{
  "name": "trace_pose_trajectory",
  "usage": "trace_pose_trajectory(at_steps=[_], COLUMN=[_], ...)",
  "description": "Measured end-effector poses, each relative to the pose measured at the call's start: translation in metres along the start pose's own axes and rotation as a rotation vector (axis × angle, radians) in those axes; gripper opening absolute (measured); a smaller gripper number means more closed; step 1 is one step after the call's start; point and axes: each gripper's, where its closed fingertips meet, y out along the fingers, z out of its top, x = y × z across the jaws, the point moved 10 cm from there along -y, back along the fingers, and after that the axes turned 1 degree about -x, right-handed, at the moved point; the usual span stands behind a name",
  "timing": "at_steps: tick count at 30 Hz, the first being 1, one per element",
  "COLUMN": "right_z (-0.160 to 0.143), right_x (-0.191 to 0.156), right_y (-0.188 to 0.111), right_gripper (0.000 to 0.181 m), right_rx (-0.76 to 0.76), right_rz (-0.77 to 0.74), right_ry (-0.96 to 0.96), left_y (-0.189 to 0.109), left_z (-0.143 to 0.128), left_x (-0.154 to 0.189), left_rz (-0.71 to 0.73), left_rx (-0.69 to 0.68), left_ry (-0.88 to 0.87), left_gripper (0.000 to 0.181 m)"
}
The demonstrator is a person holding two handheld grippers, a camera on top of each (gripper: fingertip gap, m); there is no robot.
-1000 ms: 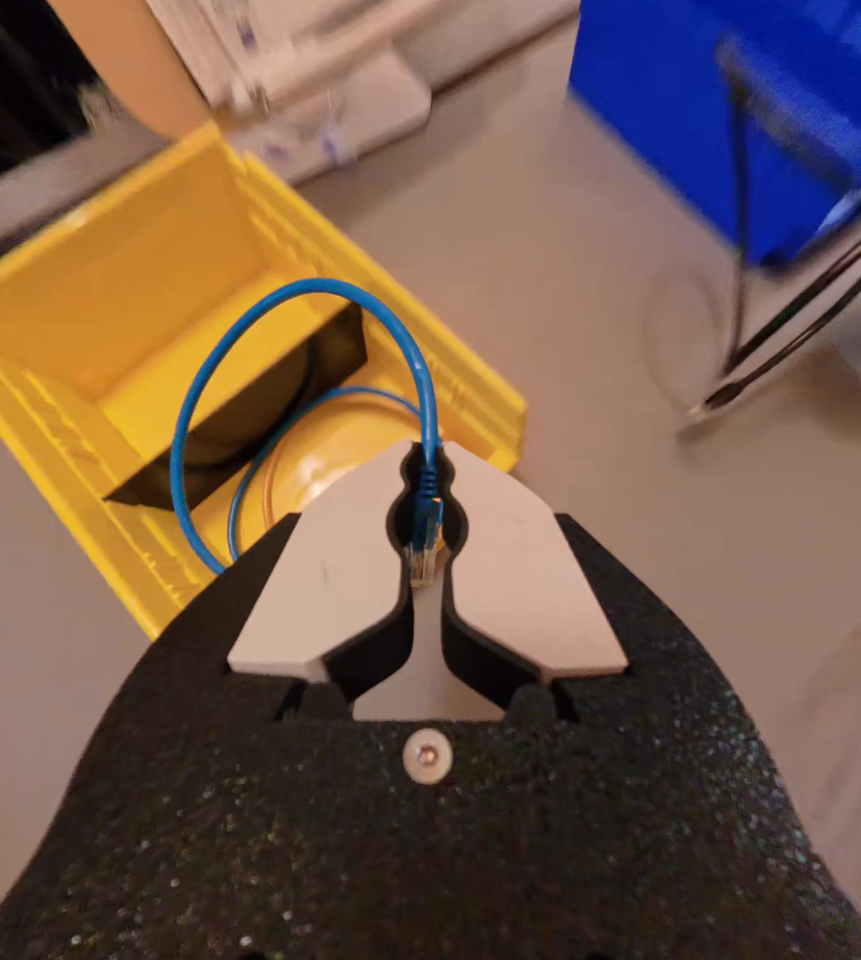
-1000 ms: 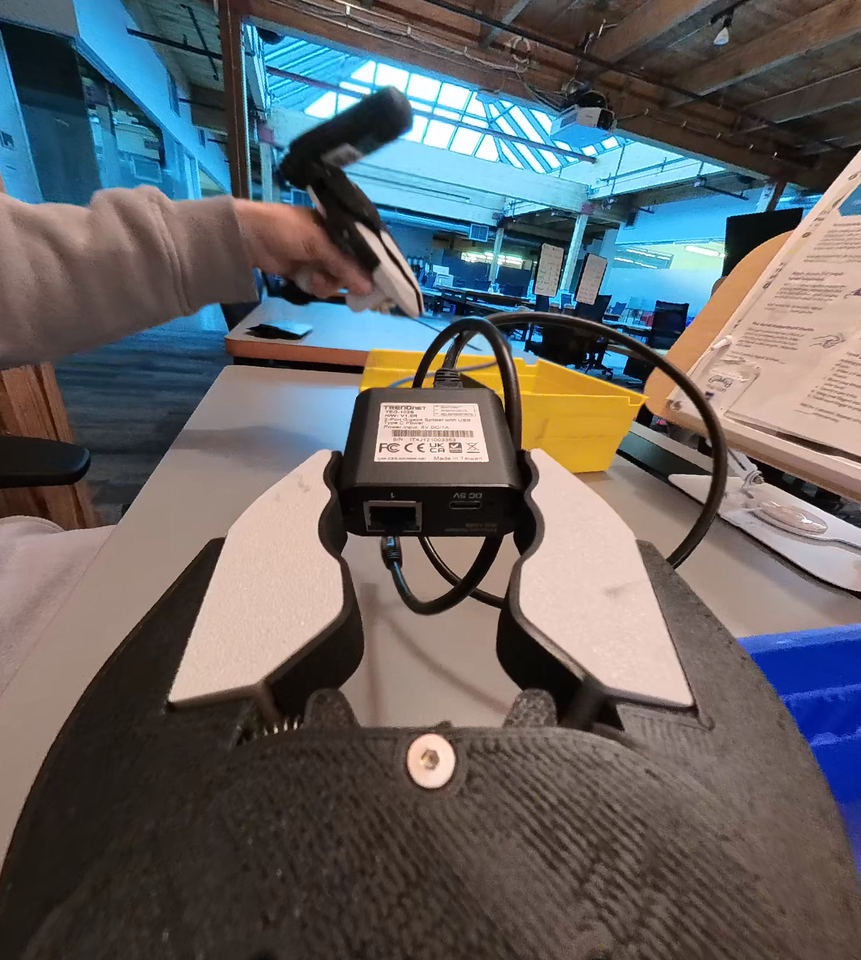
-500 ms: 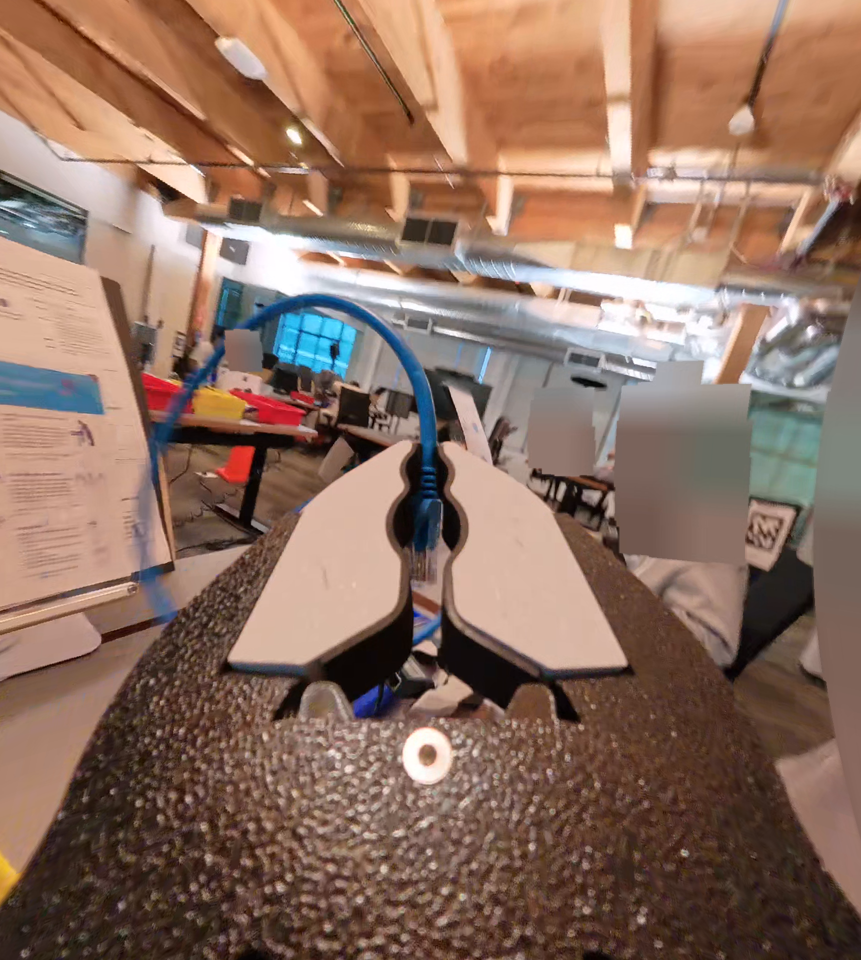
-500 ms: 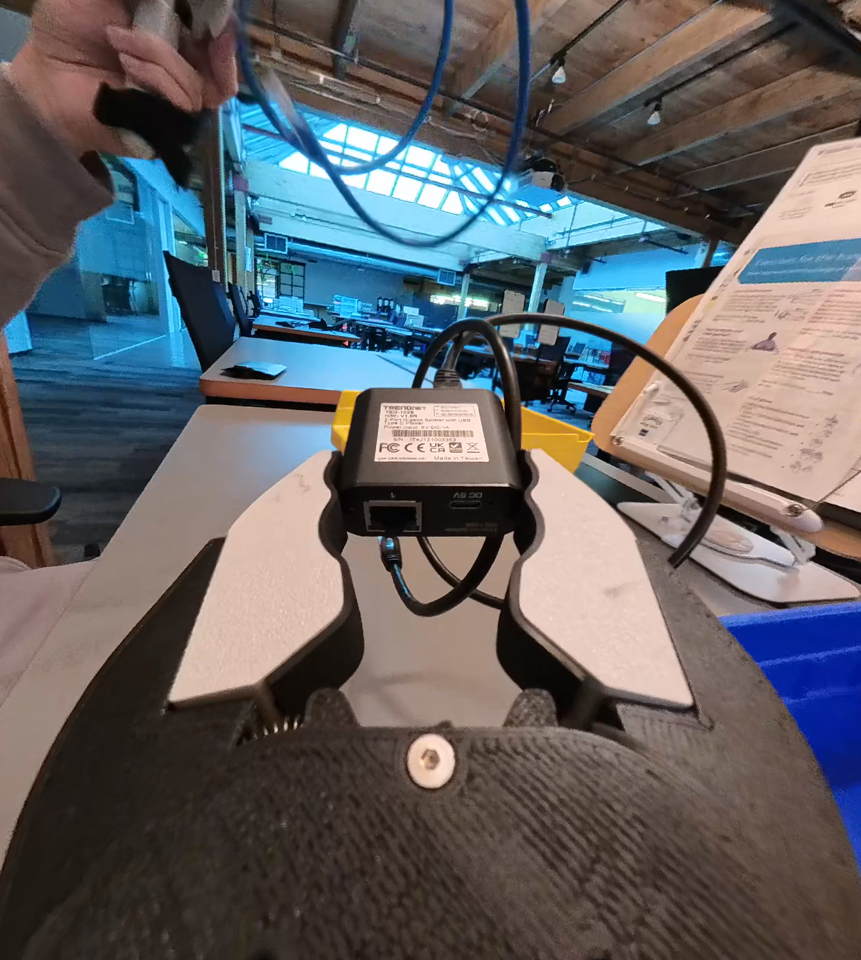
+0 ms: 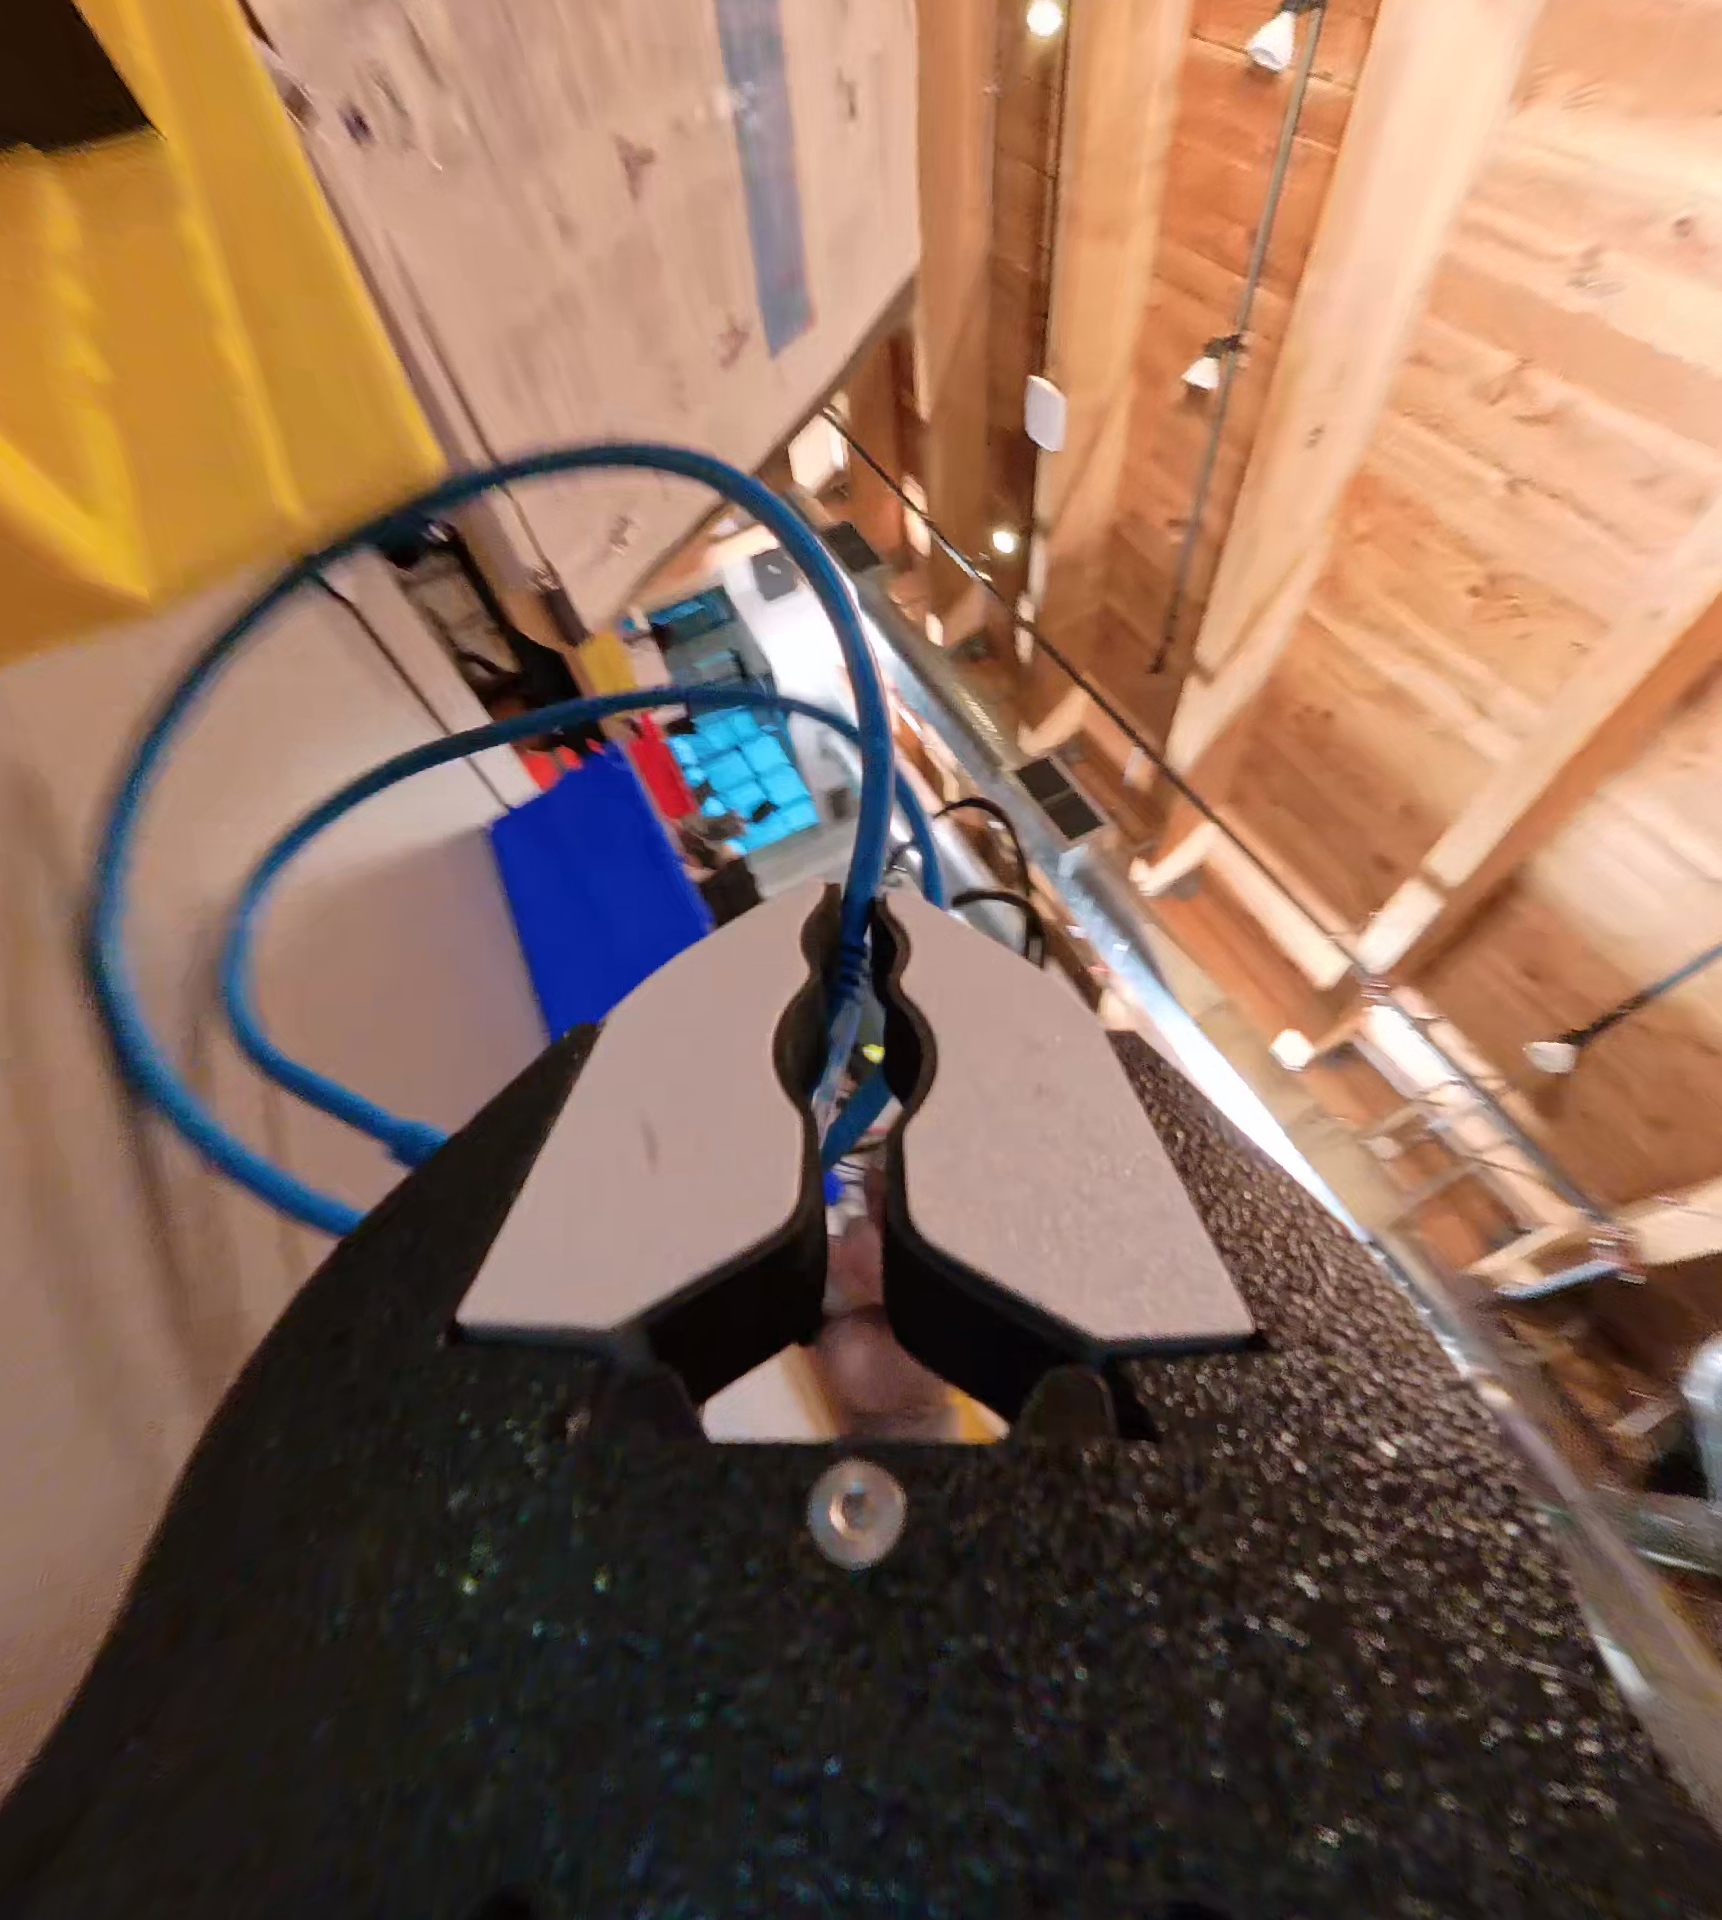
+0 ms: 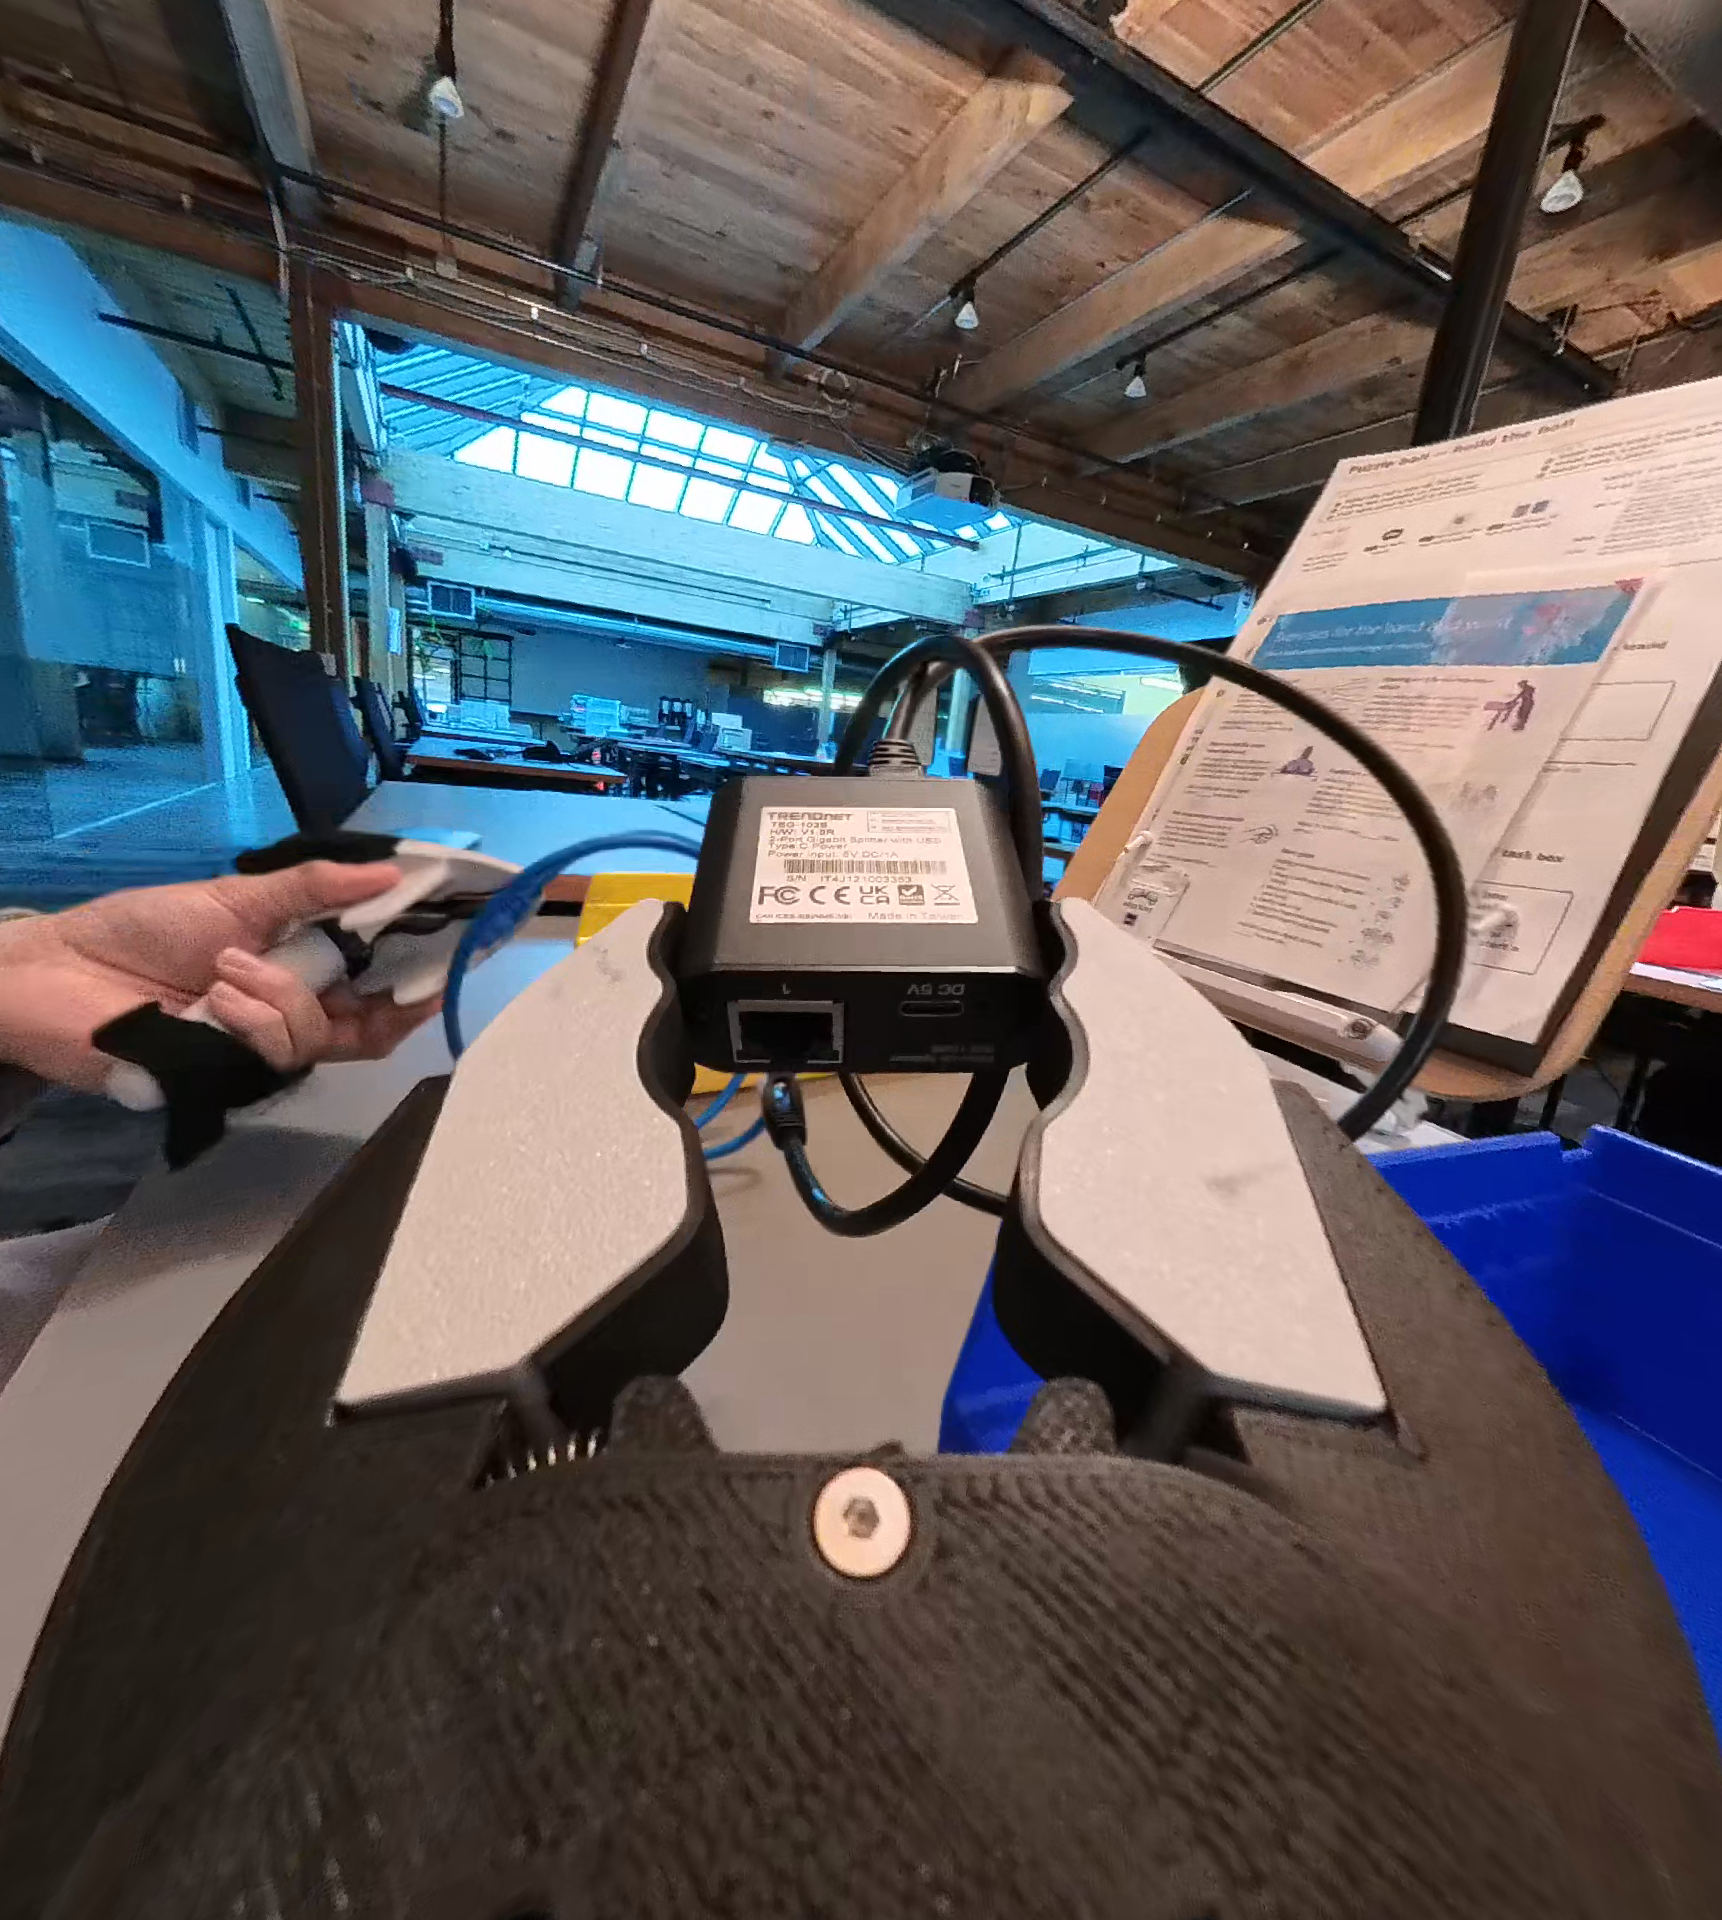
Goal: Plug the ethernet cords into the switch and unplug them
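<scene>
With our left hand-held gripper we are pinching the plug end of the blue cord, and its loops are hanging free. Our right hand-held gripper is clamping the black switch above the counter, its empty port facing us, beside a blue bin.

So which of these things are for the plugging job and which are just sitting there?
For the job:
- black switch, clamped in the right gripper
- blue ethernet cord, pinched in the left gripper
- black cord looping from the switch

Just lying about:
- yellow bin
- blue bin
- page stand
</scene>
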Motion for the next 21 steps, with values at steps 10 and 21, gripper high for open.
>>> trace_pose_trajectory(at_steps=[10,21], right_z=[-0.004,-0.004], right_x=[-0.004,-0.014], right_y=[0.010,0.019], right_gripper=[0.064,0.064], right_rx=[-0.018,-0.056], right_rz=[0.035,0.081], right_ry=[-0.002,-0.032], left_y=[-0.051,-0.065], left_z=[0.005,-0.005], left_x=[0.004,0.009], left_rz=[0.436,0.600], left_rx=[-0.166,-0.523], left_ry=[0.352,0.783], left_gripper=[0.000,0.020])
